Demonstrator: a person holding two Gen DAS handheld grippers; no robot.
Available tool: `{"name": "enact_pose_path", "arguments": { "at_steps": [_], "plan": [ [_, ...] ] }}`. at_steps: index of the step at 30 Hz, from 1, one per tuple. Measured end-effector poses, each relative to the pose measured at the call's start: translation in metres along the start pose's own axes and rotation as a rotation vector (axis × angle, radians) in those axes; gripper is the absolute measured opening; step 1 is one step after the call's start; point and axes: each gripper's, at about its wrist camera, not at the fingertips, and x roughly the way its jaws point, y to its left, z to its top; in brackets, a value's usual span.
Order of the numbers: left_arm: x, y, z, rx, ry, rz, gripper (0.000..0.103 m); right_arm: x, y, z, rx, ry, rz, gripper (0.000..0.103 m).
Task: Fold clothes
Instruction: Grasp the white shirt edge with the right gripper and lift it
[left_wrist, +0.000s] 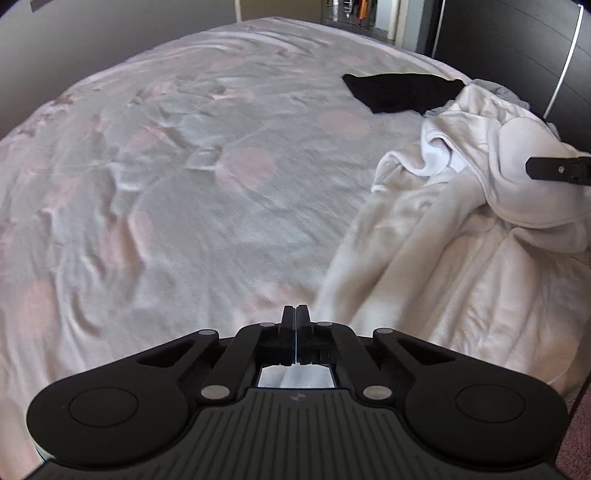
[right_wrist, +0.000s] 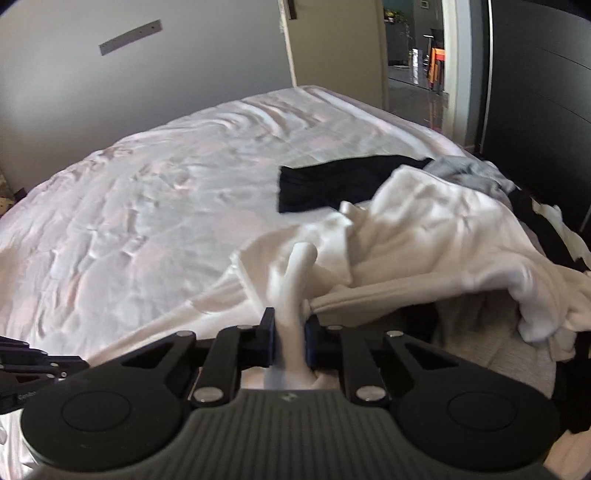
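One fold of white garment (right_wrist: 424, 236) between right fingers (right_wrist: 266, 332)

Soft daylight, kinda dim, brightest through the doorway (right_wrist: 424, 55). Heavy fisheye bending and dark corners; white garment (right_wrist: 424, 236) smeared by motion blur.

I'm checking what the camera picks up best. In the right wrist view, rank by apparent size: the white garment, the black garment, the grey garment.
1. White garment, though it lies nearest the camera.
2. Black garment.
3. Grey garment, partly hidden.
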Motion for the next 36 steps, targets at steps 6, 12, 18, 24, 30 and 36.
{"name": "enact_pose_path", "arguments": {
  "at_steps": [6, 12, 18, 24, 30, 36],
  "plan": [
    [-0.058, 0.046, -0.011, -0.04, -0.069, 0.103, 0.0, -0.026, 0.086, 0.008, -0.061, -0.041, 0.177, 0.016],
    [-0.107, 0.089, -0.036, -0.106, -0.101, 0.156, 0.0, -0.053, 0.186, -0.016, -0.173, -0.006, 0.395, 0.016],
    [-0.127, 0.116, -0.066, -0.156, -0.095, 0.162, 0.0, -0.067, 0.255, -0.078, -0.303, 0.124, 0.493, 0.017],
    [-0.12, 0.119, -0.083, -0.191, -0.081, 0.073, 0.003, -0.052, 0.241, -0.125, -0.28, 0.263, 0.463, 0.03],
    [-0.09, 0.113, -0.081, -0.193, -0.066, 0.013, 0.017, -0.058, 0.194, -0.104, -0.252, 0.207, 0.37, 0.047],
    [-0.04, 0.109, -0.087, -0.18, 0.006, -0.026, 0.03, -0.025, 0.149, -0.071, -0.21, 0.172, 0.223, 0.056]
  ]
}}
